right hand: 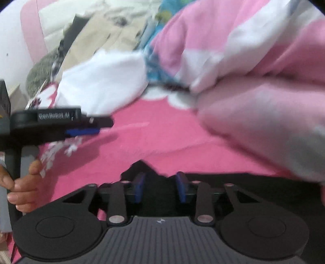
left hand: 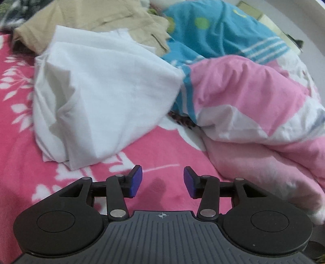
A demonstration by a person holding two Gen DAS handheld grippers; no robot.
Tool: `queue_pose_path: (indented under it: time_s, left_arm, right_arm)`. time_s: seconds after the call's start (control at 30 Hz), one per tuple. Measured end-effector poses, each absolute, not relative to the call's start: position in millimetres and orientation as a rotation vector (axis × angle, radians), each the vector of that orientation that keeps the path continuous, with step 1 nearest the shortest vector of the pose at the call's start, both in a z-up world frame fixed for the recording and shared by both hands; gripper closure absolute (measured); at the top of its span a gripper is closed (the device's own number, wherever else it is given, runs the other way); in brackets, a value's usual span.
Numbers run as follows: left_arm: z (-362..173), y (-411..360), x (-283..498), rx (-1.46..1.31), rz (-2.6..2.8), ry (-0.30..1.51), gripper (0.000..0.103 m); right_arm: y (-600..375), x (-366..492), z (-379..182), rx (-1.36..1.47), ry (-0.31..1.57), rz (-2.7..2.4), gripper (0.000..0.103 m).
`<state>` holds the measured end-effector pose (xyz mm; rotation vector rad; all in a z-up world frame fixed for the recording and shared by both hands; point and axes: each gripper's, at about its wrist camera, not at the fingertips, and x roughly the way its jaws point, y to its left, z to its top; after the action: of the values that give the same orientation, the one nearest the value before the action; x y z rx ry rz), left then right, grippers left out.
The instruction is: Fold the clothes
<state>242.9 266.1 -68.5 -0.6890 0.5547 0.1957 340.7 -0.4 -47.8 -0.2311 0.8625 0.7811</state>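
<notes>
A folded white garment lies on the pink flowered bedspread, ahead and left of my left gripper. That gripper is open and empty, low over the bedspread. In the right wrist view the white garment lies far left and the left gripper comes in from the left, held by a hand. My right gripper is open with a dark cloth lying between and under its fingers; whether it touches the pads is unclear. The view is blurred.
A pink and white quilt is heaped on the right, also in the right wrist view. A blue dotted cloth and a beige garment lie behind the white one. A dark patterned item peeks from under the quilt.
</notes>
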Motion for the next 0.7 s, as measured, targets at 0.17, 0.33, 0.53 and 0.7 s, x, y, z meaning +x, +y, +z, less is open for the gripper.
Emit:
queue_pose_path:
  time_s: [0.17, 0.33, 0.53, 0.7]
  left_arm:
    - [-70, 266, 246, -0.696, 0.090, 0.602, 0.057]
    - [-70, 261, 249, -0.710, -0.041, 0.638, 0.054]
    - [-74, 251, 254, -0.695, -0.134, 0.694, 0.049]
    - [-75, 250, 254, -0.694, -0.140, 0.696, 0.047]
  right_arm:
    - [-1, 312, -40, -0.244, 0.792, 0.835, 0.101]
    - [-6, 266, -36, -0.305, 0.691, 0.850, 0.101]
    - [-8, 230, -45, -0.349, 0.667, 0.876, 0.101]
    - [-21, 243, -33, -0.250, 0.641, 0.775, 0.097]
